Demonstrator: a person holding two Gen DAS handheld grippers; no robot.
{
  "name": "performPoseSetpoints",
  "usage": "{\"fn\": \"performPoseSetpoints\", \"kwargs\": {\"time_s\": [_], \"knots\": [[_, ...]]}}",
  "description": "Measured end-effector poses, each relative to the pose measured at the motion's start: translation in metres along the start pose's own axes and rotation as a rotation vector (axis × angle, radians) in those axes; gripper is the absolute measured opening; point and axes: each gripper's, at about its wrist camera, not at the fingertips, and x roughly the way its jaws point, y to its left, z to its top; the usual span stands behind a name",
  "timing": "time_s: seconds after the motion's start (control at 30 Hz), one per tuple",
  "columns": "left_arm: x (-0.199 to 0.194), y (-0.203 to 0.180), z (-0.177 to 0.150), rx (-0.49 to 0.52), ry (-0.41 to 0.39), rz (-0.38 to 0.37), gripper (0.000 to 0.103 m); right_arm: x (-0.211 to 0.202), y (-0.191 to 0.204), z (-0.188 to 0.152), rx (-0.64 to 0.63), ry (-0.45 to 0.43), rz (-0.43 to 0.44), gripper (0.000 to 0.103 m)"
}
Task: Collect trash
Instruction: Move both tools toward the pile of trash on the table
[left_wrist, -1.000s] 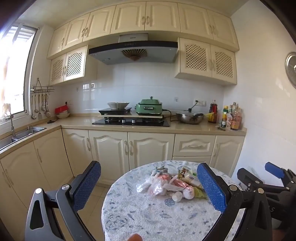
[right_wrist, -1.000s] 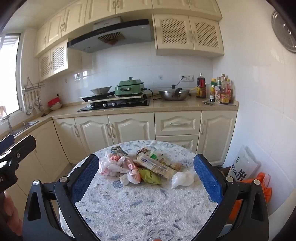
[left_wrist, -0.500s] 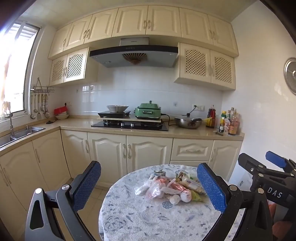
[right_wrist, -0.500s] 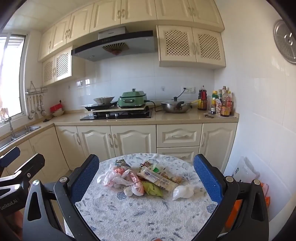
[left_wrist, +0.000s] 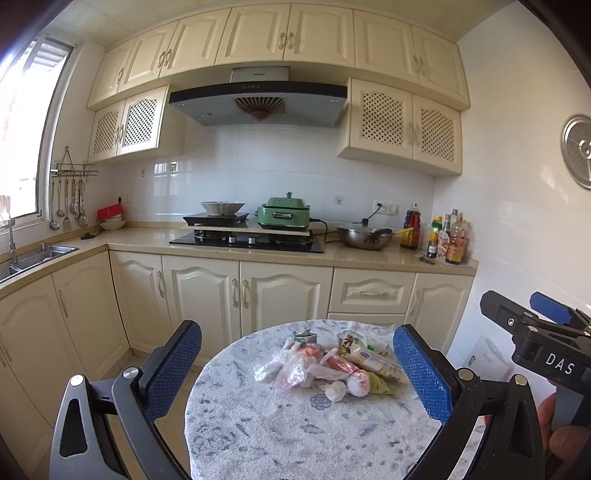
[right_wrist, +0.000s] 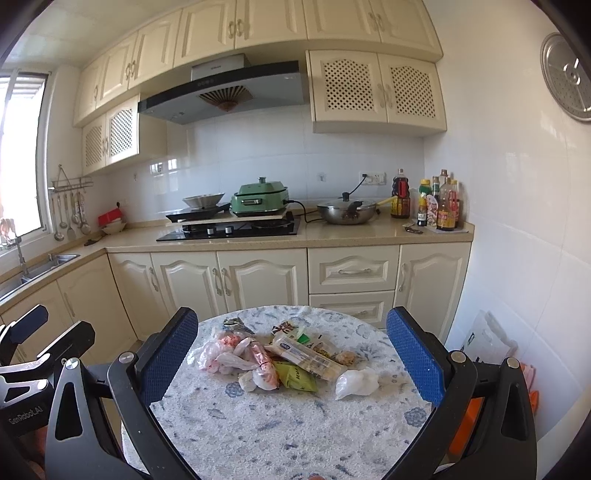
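Item: trash (right_wrist: 277, 360), a loose heap of wrappers and knotted plastic bags, lying mid-table (right_wrist: 258, 435), bunched together, I judge, for easy gathering. I am holding the left gripper (left_wrist: 295, 373) and right gripper (right_wrist: 291, 356) above the near edge, both jaws released wide and grasping nothing, framing the heap. One white wad (right_wrist: 356, 382) is sitting just right of the pile. Legible writing: "DAS" on the right gripper's body in the left view; "GenRobot.AI" on the left gripper's body in the right view. Wrapper print is too small to read.
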Motion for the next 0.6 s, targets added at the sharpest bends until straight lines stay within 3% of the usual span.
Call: {"fn": "performPoseSetpoints", "kwargs": {"time_s": [0.3, 0.6], "knots": [[0.026, -0.005, -0.007, 0.012, 0.045, -0.010, 0.102, 0.019, -0.010, -0.010, -0.011, 0.037, -0.011, 0.103], [0.077, -0.014, -0.017, 0.046, 0.119, -0.021, 0.102, 0.053, -0.025, -0.028, -0.011, 0.115, -0.034, 0.103]]}}
